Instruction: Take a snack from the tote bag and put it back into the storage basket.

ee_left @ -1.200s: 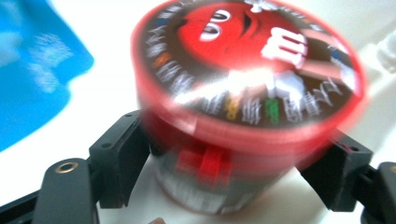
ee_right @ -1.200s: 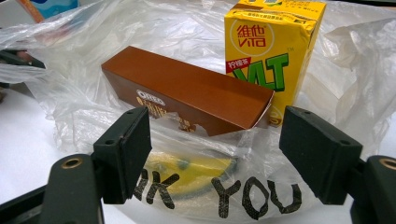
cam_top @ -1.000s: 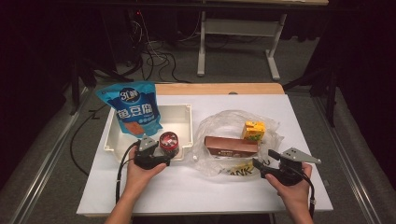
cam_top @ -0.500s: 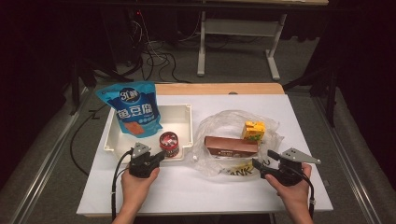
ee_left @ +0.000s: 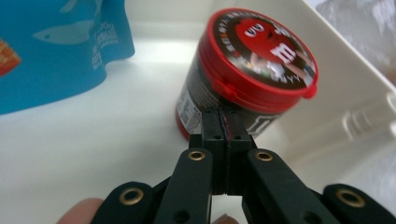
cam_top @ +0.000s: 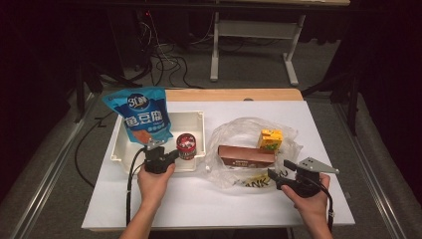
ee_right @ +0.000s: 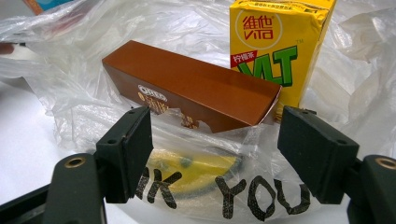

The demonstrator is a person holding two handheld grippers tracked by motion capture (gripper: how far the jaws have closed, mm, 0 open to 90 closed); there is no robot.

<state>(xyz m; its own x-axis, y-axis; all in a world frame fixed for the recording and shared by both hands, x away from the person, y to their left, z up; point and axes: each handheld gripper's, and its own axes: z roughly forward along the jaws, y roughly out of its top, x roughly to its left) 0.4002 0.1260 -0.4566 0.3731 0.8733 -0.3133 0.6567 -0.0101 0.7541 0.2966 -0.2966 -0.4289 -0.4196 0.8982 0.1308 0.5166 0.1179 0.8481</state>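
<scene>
A red-lidded candy jar stands in the white bin, at its front right corner. My left gripper is shut with nothing between its jaws, and its tips sit just in front of the jar's side. A blue snack bag leans in the bin's left part. My right gripper stands open at the near edge of a clear plastic bag. A brown box and a yellow drink carton lie in that bag.
The white table has free room along its front edge between my hands. A wooden strip runs along its far side. Cables and a desk frame lie on the dark floor beyond.
My left gripper's jaws were open by the jar and are now shut together. That hand drew back a little, then came forward again to the jar. The right hand has not moved.
</scene>
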